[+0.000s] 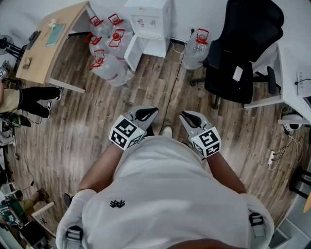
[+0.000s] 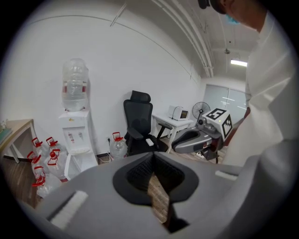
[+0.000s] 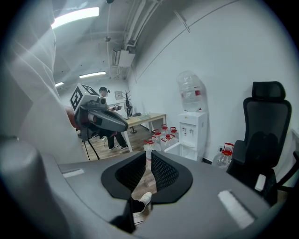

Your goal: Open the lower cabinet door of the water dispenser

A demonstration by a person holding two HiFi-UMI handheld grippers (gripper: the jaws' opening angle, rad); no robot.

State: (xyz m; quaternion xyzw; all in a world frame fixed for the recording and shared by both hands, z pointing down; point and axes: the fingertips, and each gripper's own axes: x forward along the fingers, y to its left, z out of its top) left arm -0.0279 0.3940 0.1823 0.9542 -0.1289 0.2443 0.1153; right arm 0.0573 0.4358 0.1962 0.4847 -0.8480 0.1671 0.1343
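White, boxy water dispenser (image 1: 148, 22) stands at the wall (image 1: 194, 12), far ahead, its flat lower door (image 1: 132, 54) swung out. The left gripper (image 2: 153, 156) has its ribbed black pads (image 2: 140, 172) meeting at the tips, empty. The right gripper (image 3: 148, 156) shows a thin gap, also empty.

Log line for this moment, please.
left claw: shut, empty | right claw: slightly open, empty | water dispenser: across the floor, untouched | lower door: open

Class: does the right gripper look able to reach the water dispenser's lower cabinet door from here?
Probably not yet: the right gripper sits far short of the water dispenser, though open floor leaves the way free.
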